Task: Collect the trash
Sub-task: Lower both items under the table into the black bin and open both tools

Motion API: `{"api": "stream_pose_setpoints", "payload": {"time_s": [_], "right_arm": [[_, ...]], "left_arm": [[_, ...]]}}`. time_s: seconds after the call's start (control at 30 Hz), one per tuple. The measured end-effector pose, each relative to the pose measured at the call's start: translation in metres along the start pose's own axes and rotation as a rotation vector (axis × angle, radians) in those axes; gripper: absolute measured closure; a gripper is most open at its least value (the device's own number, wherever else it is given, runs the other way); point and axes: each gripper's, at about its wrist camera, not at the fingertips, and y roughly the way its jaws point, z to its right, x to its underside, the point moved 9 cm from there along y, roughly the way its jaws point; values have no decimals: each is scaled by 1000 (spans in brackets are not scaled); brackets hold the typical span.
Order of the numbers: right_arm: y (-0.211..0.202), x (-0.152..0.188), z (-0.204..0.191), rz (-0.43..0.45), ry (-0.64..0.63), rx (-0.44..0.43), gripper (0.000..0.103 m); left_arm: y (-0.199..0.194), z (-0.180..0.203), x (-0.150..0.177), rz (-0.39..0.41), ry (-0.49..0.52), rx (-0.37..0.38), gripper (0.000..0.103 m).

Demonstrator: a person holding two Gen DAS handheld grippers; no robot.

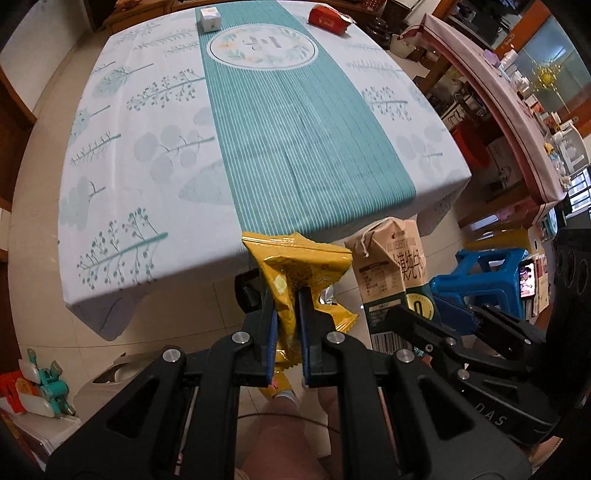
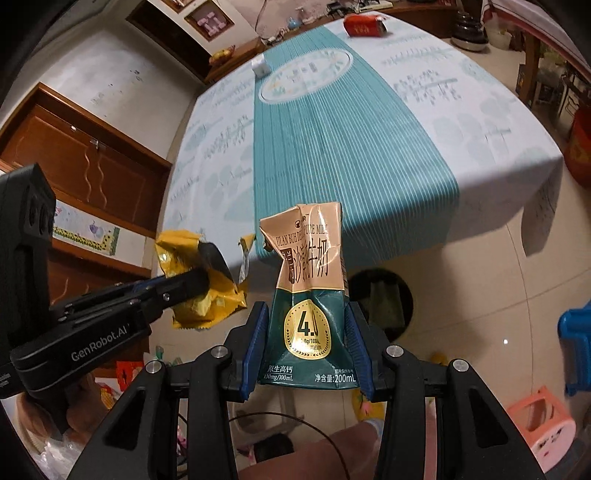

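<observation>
My left gripper [image 1: 286,306] is shut on a crumpled yellow snack wrapper [image 1: 299,266], held in front of the table's near edge; it also shows in the right wrist view [image 2: 201,291]. My right gripper [image 2: 308,321] is shut on a crushed green and tan milk carton [image 2: 310,295], upright, also seen beside the left gripper [image 1: 391,273]. A black round bin [image 2: 384,299] with a bag stands on the floor below the carton. On the far end of the table lie a red packet [image 1: 328,18] and a small white box [image 1: 209,17].
The table has a white and teal cloth [image 1: 295,140]. A blue stool [image 1: 491,273] and a pink stool [image 2: 543,428] stand on the floor at right. A cluttered counter [image 1: 517,110] runs along the right. A wooden door [image 2: 85,162] is at left.
</observation>
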Motion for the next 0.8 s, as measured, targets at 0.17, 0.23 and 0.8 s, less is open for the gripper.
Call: {"api": "stream_pose_setpoints", "payload": {"time_s": [0.17,0.23,0.8], "right_arm": [[29,14,24,-32,53,-12,61],[47,24,35,-44,70,-18,61],[257,85,150,-160,106,38,61]], "left_arm": [[35,5,19,-19,24,-36,95],[54,5,26,-30,27,-47,95],[271,-23,69,-69,-42,-102,95]]}}
